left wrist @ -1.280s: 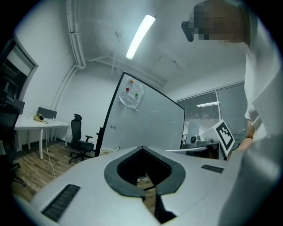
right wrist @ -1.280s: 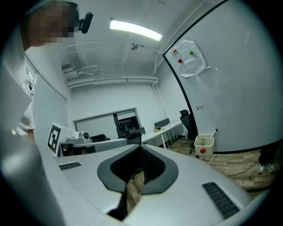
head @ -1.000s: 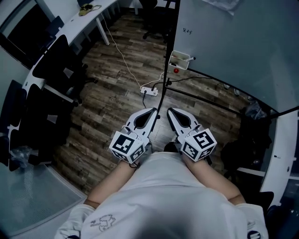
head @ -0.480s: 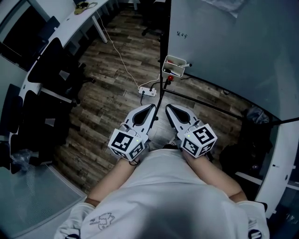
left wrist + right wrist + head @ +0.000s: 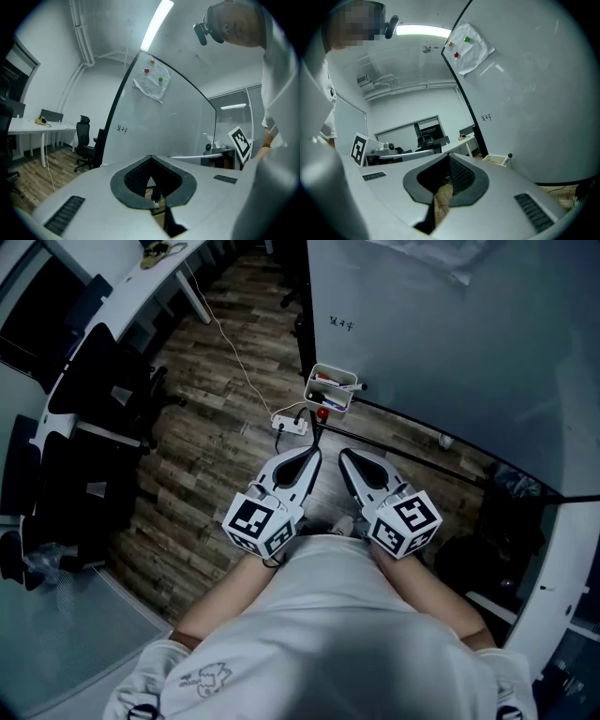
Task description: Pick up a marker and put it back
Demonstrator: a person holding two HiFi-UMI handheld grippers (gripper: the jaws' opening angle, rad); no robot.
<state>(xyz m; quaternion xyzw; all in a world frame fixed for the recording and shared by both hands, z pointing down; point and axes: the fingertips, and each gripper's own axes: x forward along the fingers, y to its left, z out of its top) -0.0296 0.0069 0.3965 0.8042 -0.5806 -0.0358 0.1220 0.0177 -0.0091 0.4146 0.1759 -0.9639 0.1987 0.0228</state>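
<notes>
Both grippers tucked in close, nothing in them – marker's in the tray

In the head view the left gripper (image 5: pixel 313 455) and right gripper (image 5: pixel 343 457) sit side by side right in front of the person's shirt (image 5: pixel 328 615), tips pointing toward the whiteboard (image 5: pixel 450 343). Each gripper's own view shows its jaws pressed together at the tips with nothing pinched between them — just the hollow behind the tips. The marker (image 5: pixel 353 386) lies in the small white tray (image 5: pixel 313 382) at the board's lower edge. Its dark end pokes over the right rim and a few others lie beside it. It's ahead of both grippers and apart from them. A white power strip (image 5: pixel 289 423) lies on the wood floor (image 5: pixel 216 362) near the tray.
</notes>
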